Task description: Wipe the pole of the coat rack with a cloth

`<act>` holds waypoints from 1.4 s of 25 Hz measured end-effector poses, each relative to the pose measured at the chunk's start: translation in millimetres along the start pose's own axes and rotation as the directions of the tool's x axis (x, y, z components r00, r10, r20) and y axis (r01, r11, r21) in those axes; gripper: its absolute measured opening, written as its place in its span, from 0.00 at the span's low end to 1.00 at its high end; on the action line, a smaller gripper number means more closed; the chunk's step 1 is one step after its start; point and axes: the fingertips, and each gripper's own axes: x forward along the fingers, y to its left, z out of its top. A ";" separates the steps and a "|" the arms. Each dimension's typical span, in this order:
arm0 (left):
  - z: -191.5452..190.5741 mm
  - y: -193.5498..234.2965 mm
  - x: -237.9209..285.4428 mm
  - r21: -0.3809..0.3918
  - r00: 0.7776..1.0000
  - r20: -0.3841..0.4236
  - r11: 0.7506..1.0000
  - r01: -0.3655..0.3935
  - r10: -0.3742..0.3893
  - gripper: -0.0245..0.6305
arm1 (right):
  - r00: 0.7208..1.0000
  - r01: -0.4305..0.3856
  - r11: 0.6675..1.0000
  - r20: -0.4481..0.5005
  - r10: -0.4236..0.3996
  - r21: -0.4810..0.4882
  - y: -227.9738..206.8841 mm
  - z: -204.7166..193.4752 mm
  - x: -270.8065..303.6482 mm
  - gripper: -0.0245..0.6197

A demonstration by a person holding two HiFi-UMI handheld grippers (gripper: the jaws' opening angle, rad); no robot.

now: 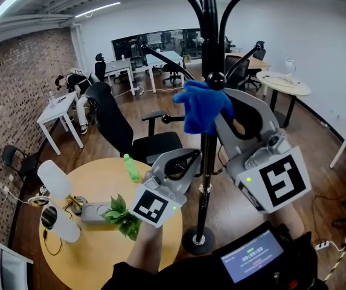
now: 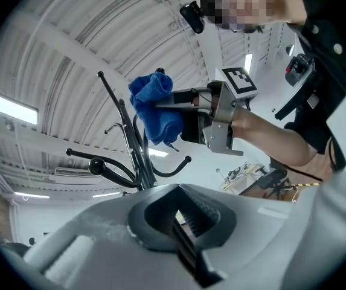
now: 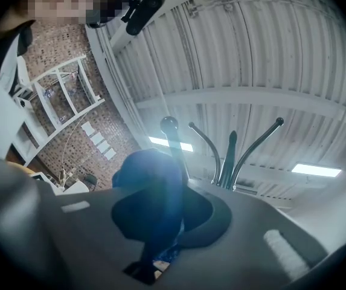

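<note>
The black coat rack pole [image 1: 209, 47] rises in the middle of the head view, hooks branching off its top. My right gripper [image 1: 221, 116] is shut on a blue cloth [image 1: 203, 104], which hangs bunched against the left side of the pole just under a round hook knob. In the right gripper view the cloth [image 3: 151, 192] fills the jaws and the rack's hooks [image 3: 227, 162] stand just behind. My left gripper [image 1: 188, 159] sits lower, close to the left of the pole, jaws together and holding nothing. From the left gripper view [image 2: 188, 222], cloth [image 2: 154, 104] and pole [image 2: 139, 156] show above.
The rack's round base [image 1: 198, 240] stands on the wood floor. At the lower left is a round wooden table [image 1: 94, 252] with a green bottle [image 1: 130, 168], a leafy plant [image 1: 121, 213] and white lamps [image 1: 55, 180]. A black office chair [image 1: 118, 125] stands behind it.
</note>
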 end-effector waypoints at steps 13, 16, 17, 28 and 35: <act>-3.2 -13.4 -7.1 -0.028 0.998 -0.049 0.998 -0.049 0.048 0.04 | 0.932 0.089 0.988 -0.361 -0.039 0.123 -5.3 -165.4 -6.6 0.12; -2.8 -18.8 -0.3 -0.042 0.996 -0.062 0.997 -0.066 0.063 0.04 | 0.909 0.055 0.988 -0.416 0.011 0.145 8.0 -187.9 -21.2 0.12; -3.9 -19.8 1.9 -0.044 0.995 -0.069 0.997 -0.071 0.068 0.04 | 0.896 0.033 0.988 -0.442 0.037 0.149 15.1 -198.2 -27.2 0.12; -45.5 -30.8 0.7 -0.091 0.980 -0.170 0.988 -0.122 0.105 0.04 | 0.593 -0.220 0.918 -0.701 0.395 0.332 117.9 -346.9 -106.6 0.12; -51.2 -30.2 5.2 -0.088 0.979 -0.171 0.988 -0.126 0.109 0.04 | 0.441 -0.289 0.856 -0.734 0.516 0.428 156.4 -375.2 -135.5 0.12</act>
